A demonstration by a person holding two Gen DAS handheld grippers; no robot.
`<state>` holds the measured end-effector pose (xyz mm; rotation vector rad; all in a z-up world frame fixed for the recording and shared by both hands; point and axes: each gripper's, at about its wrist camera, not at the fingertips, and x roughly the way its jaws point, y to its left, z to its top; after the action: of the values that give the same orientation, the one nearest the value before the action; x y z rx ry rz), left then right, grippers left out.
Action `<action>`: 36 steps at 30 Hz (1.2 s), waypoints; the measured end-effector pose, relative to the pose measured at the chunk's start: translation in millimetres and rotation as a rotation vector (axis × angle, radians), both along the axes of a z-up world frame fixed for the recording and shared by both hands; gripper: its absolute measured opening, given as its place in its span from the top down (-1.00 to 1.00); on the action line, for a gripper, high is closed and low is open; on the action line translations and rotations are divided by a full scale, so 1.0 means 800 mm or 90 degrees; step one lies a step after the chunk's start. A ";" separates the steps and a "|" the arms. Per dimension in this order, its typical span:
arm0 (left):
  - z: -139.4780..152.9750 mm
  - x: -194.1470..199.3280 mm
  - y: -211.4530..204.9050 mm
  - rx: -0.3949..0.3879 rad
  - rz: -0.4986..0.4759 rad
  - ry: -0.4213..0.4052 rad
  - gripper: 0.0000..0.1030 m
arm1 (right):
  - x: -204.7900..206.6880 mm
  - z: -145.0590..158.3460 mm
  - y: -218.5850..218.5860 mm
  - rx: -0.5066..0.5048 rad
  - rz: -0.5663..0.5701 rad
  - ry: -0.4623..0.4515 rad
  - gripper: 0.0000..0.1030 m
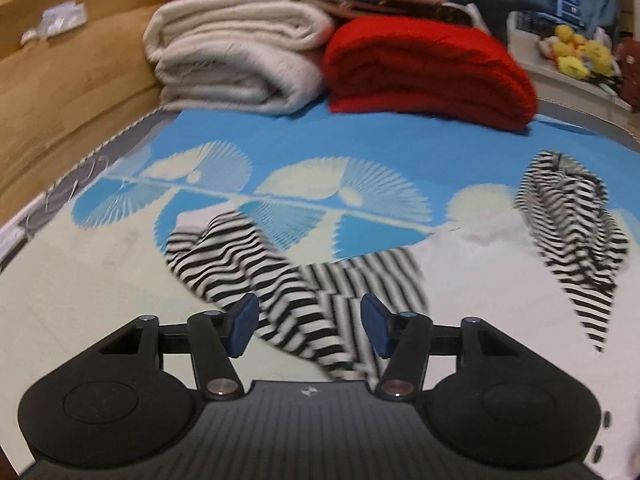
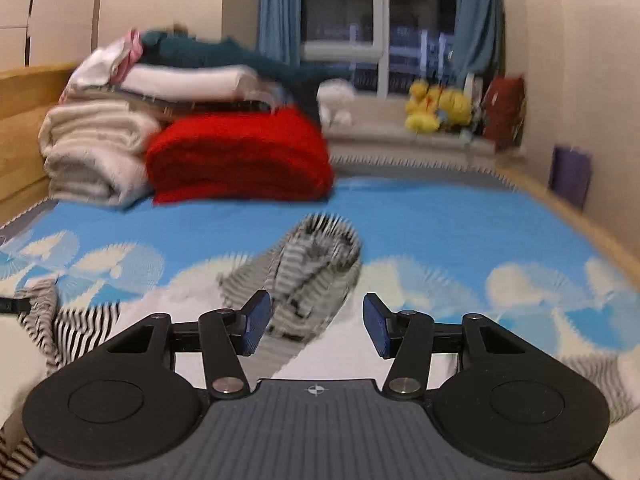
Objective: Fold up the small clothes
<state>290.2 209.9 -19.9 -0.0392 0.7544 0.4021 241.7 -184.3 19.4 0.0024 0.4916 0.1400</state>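
A small black-and-white striped garment (image 1: pixel 280 280) lies spread on the blue and cream bedspread (image 1: pixel 360 140). One striped part runs under my left gripper (image 1: pixel 310 326), which is open with its blue pads above the cloth. Another bunched striped part (image 1: pixel 572 240) lies to the right. In the right wrist view that bunched part (image 2: pixel 316 272) lies just ahead of my right gripper (image 2: pixel 316 328), which is open and holds nothing. More striped cloth (image 2: pixel 68 324) shows at the left edge.
A folded red blanket (image 1: pixel 428 68) and cream blankets (image 1: pixel 240 60) are stacked at the bed's far end against a wooden bed frame (image 1: pixel 60 72). Yellow plush toys (image 2: pixel 436 110) sit on a window ledge. A purple bag (image 2: pixel 570 178) stands at the right wall.
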 end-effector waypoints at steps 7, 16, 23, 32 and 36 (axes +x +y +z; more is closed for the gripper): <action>-0.036 0.010 0.092 -0.057 0.095 -0.001 -0.12 | 0.000 0.003 0.026 -0.095 0.058 -0.076 0.09; -0.059 0.038 0.172 -0.131 0.187 -0.078 -0.12 | 0.025 -0.009 -0.009 -0.028 0.029 -0.002 0.09; -0.063 0.103 0.166 -0.148 0.144 -0.096 -0.23 | 0.029 -0.029 -0.011 -0.028 0.027 0.036 0.08; -0.118 0.170 0.159 -0.060 0.130 0.067 0.86 | 0.041 -0.047 -0.018 -0.034 0.012 0.086 0.07; -0.071 0.157 0.137 -0.028 0.101 0.029 0.91 | 0.050 -0.054 -0.029 -0.026 -0.018 0.125 0.08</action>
<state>415.9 319.6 -76.6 -0.1318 0.8079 0.5381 282.1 -207.5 -23.8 -0.0168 0.6900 0.1027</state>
